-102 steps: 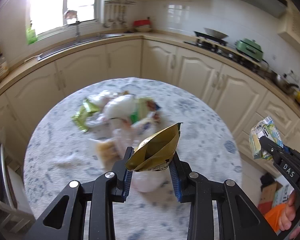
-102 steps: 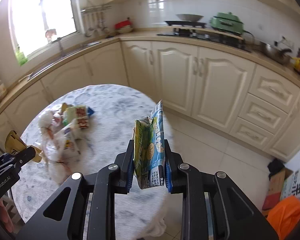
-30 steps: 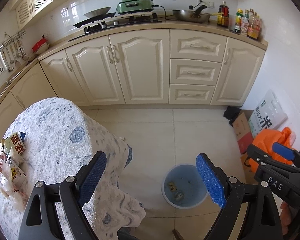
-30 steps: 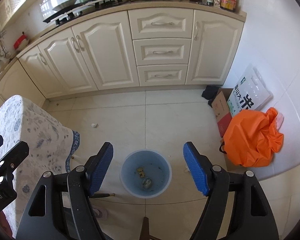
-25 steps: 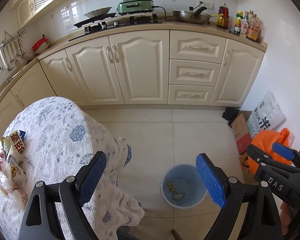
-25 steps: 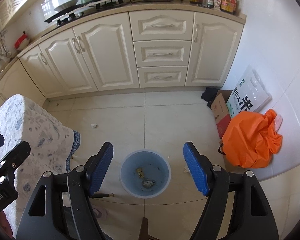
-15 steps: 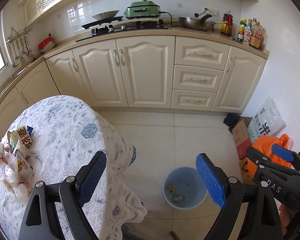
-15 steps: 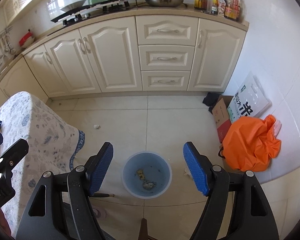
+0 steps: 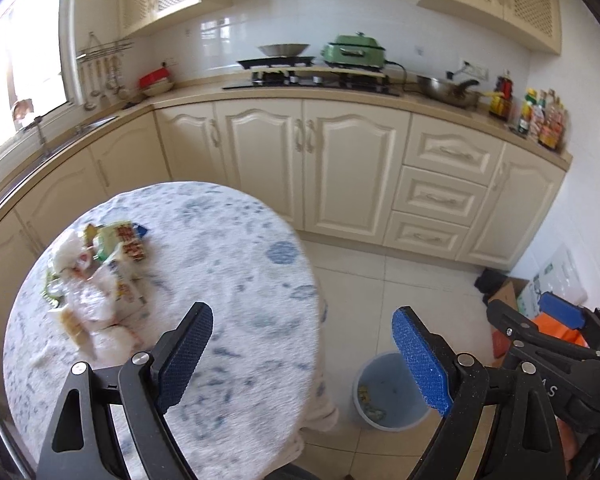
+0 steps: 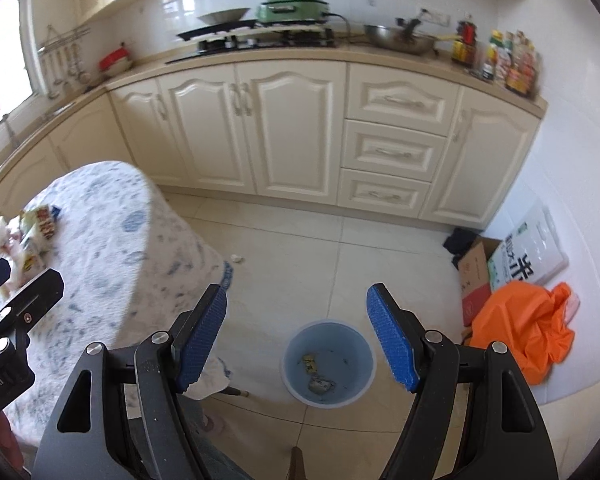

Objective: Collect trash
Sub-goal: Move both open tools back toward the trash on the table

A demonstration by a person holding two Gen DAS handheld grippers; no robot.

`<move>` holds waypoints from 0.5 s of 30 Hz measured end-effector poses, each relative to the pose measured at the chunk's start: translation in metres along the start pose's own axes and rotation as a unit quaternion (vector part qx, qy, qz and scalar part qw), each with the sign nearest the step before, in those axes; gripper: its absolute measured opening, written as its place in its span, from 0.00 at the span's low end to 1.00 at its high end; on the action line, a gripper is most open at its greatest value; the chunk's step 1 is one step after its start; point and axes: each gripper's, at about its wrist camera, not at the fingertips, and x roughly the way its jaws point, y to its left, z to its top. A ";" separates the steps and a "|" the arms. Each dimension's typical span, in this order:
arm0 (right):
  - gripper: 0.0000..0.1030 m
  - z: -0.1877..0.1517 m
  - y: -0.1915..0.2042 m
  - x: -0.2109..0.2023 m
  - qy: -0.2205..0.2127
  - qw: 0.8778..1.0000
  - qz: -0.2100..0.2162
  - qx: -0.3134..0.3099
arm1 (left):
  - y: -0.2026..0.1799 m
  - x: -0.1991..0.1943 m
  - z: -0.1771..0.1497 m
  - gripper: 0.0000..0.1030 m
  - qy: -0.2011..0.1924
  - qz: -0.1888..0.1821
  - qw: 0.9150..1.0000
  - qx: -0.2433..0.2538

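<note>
Two grippers, both spread wide with nothing between their blue pads: the left gripper [image 9: 303, 350] hangs over the near edge of the table [image 9: 228, 264], and the right gripper [image 10: 296, 334] hangs above the floor beside the table, with the bin [image 10: 329, 362] showing between its fingers. There is one round table, covered in a white cloth with blue blotches. There is one bin, a pale blue round bucket standing on the cream floor tiles just beside the table's draped edge; in the left view the bin [image 9: 388, 394] sits beyond the table edge, partly behind the right-hand finger. About three small scraps lie at the bottom of the bin, yellowish and grey, too small to identify. One heap of trash [image 9: 96, 280] lies on the far left part of the table, well apart from the bin: a loose pile of crumpled white and clear plastic mixed with several snack wrappers, green, yellow and red, one with a blue corner; the exact count of pieces cannot be told through the blur. One small white scrap [image 10: 236, 258] lies on the floor near the table's cloth. One orange bag [image 10: 520, 330] slumps against the wall on the far side of the bin from the table.
</note>
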 end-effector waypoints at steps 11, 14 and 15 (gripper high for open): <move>0.75 -0.006 0.113 -0.012 -0.010 0.989 0.094 -0.113 | 0.085 -0.068 -0.041 0.86 -0.024 0.103 0.989 -0.103; 0.75 -0.009 0.143 -0.011 -0.005 0.982 0.122 -0.143 | 0.105 -0.082 -0.052 0.86 -0.021 0.129 0.983 -0.131; 0.75 -0.011 0.154 -0.011 -0.004 0.979 0.129 -0.155 | 0.111 -0.086 -0.056 0.86 -0.021 0.138 0.980 -0.139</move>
